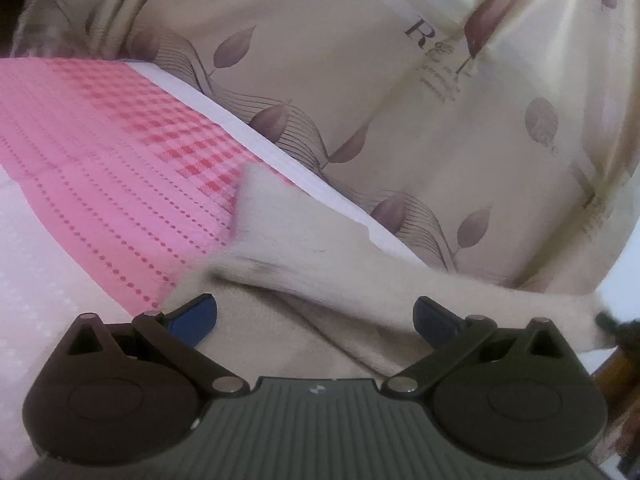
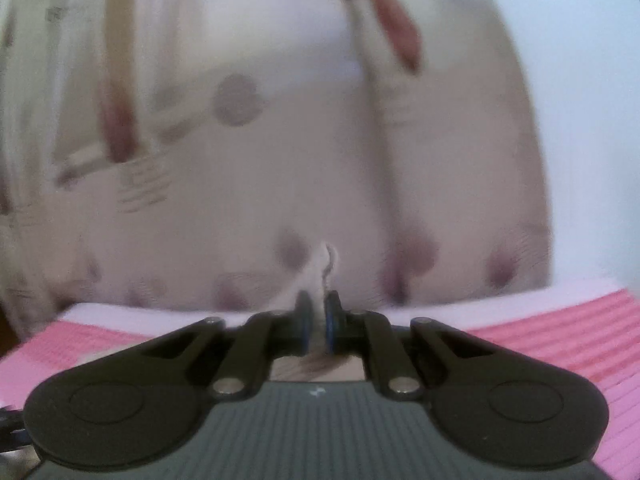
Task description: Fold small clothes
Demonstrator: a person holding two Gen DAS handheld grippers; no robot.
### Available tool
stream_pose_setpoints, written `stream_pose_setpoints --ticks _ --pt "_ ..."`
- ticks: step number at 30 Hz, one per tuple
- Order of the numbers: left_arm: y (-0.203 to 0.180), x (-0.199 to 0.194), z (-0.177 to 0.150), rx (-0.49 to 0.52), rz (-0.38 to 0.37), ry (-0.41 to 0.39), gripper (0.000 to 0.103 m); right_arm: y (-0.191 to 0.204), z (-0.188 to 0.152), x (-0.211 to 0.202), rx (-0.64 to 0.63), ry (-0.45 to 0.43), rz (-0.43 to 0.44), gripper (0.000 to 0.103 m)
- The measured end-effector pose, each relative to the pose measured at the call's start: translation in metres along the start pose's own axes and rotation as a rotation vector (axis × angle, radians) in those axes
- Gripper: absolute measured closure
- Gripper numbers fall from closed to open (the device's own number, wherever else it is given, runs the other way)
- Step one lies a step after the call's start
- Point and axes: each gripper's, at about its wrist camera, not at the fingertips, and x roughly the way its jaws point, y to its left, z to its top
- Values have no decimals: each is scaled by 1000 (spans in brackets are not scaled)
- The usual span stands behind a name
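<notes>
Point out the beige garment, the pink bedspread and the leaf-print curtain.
beige garment (image 1: 304, 240): left wrist view, its raised fold.
pink bedspread (image 1: 100, 184): left wrist view, dotted part.
leaf-print curtain (image 1: 360, 80): left wrist view, middle panel.

On the beige leaf-printed curtain (image 1: 360, 92) in the left wrist view stands a large dark "R" with smaller ornate letters and lines of small print under it that are too blurred to read, and nothing legible shows in the right wrist view

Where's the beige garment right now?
In the left wrist view the beige garment lies on the pink bedspread, between the open left gripper fingers; the right gripper is shut on its edge.
</notes>
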Motion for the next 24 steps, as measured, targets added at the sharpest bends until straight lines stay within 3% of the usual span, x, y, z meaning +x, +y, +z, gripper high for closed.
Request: stream_pose_setpoints --ticks 3,5,12,15,17,19,20,22,24 --pt "-3 0 -1 18 14 1 0 -34 -21 35 91 99 -34 95" --pt "-4 1 -2 28 24 0 0 -48 -45 53 140 173 -2 95" --pt "-2 -2 -2 11 78 -37 0 -90 -88 67 429 256 73 93" --pt "0 -5 -1 -6 113 -63 0 -110 -90 53 518 248 101 89" --pt "0 -9 -1 -13 158 -96 0 -120 -92 23 569 201 103 89" --pt "6 -12 1 -67 254 -117 0 -123 -97 -10 588 194 126 89" --pt "13 -12 3 -102 242 -125 0 -123 -101 -29 581 215 127 89" --pt "18 -10 9 -93 160 -82 0 -121 -112 -69 541 250 139 80" --pt "16 -9 19 -31 55 49 1 -118 -120 -104 485 303 136 43"
